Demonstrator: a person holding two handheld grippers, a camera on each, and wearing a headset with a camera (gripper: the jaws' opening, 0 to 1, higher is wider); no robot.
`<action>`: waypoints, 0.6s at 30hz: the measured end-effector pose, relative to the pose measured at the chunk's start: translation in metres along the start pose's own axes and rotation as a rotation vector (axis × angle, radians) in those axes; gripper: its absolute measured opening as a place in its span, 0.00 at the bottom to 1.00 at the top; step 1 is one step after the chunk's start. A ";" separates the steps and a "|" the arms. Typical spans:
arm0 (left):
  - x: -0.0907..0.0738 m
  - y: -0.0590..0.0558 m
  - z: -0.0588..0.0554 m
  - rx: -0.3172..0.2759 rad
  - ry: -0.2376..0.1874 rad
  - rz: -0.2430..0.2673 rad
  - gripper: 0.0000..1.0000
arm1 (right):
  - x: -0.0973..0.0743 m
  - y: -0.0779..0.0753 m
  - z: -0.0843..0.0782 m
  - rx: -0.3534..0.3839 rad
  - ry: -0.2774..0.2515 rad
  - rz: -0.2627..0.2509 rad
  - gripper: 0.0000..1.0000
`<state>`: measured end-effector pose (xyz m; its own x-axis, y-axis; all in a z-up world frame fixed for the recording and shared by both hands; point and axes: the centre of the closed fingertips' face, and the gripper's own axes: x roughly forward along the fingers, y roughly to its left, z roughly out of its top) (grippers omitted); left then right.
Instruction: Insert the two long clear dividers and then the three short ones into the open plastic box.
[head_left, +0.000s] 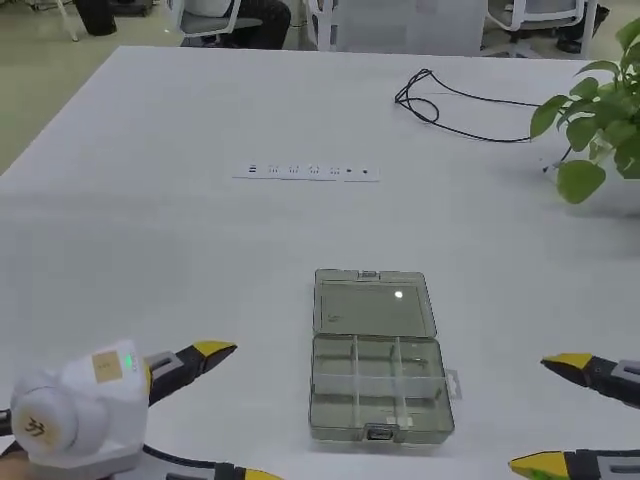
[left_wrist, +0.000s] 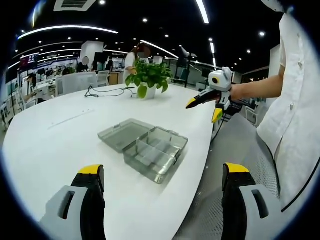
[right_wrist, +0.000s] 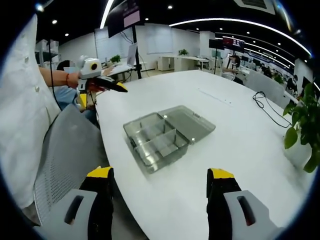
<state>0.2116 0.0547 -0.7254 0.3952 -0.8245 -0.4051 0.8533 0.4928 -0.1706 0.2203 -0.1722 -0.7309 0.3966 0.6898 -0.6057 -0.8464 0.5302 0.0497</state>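
Observation:
The clear grey plastic box (head_left: 378, 390) lies open near the table's front edge, its lid (head_left: 372, 304) folded flat away from me. Clear dividers (head_left: 377, 378) stand inside the base and split it into several compartments. My left gripper (head_left: 235, 412) hovers open to the left of the box, holding nothing. My right gripper (head_left: 550, 412) hovers open to the right of it, also holding nothing. From the left gripper (left_wrist: 162, 172) the box (left_wrist: 145, 147) lies just ahead, with the right gripper (left_wrist: 204, 109) beyond it. The right gripper view shows its own gripper (right_wrist: 160, 173), the box (right_wrist: 162, 135) and the left gripper (right_wrist: 112, 86).
A potted plant (head_left: 595, 110) stands at the far right of the white table (head_left: 150, 230). A black cable (head_left: 450, 105) loops beside it. A flush socket strip (head_left: 305, 171) lies mid-table. A mesh chair (right_wrist: 65, 155) sits at the table's front edge.

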 end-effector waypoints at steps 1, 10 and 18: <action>0.000 0.000 -0.001 -0.003 0.002 0.002 1.00 | 0.000 0.000 -0.001 -0.001 0.003 0.000 0.77; 0.000 0.000 -0.007 -0.014 0.008 0.004 1.00 | -0.001 0.002 -0.003 -0.007 0.009 0.003 0.78; 0.000 0.001 -0.007 -0.014 0.005 0.005 1.00 | -0.001 0.001 -0.002 -0.006 0.009 0.001 0.78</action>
<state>0.2103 0.0573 -0.7317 0.3977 -0.8204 -0.4107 0.8464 0.5009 -0.1809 0.2182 -0.1731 -0.7316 0.3922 0.6861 -0.6127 -0.8492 0.5261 0.0456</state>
